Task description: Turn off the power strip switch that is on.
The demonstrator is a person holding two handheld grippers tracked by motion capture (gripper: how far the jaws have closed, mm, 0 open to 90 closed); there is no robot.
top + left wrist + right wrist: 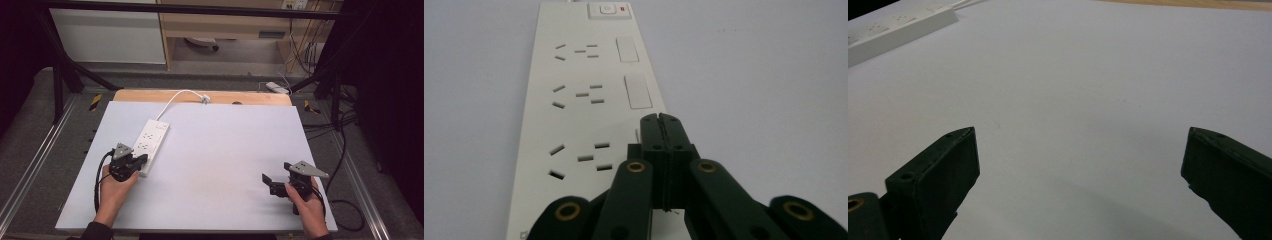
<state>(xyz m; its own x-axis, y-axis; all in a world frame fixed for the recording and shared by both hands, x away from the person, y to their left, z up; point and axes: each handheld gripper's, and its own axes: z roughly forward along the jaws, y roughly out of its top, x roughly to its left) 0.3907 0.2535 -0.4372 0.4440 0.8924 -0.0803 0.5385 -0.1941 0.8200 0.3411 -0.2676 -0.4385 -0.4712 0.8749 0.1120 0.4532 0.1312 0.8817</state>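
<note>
the white power strip lies on the worktop. the left hand-held gripper, jaws pressed together empty, hovers over its near end and could shove it askew. the right hand-held gripper gapes wide, well apart from the strip.

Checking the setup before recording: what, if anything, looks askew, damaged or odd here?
Nothing stands out. The power strip lies flat on the table, intact, with the left tongs shut over its near end; the right tongs are open.
</note>
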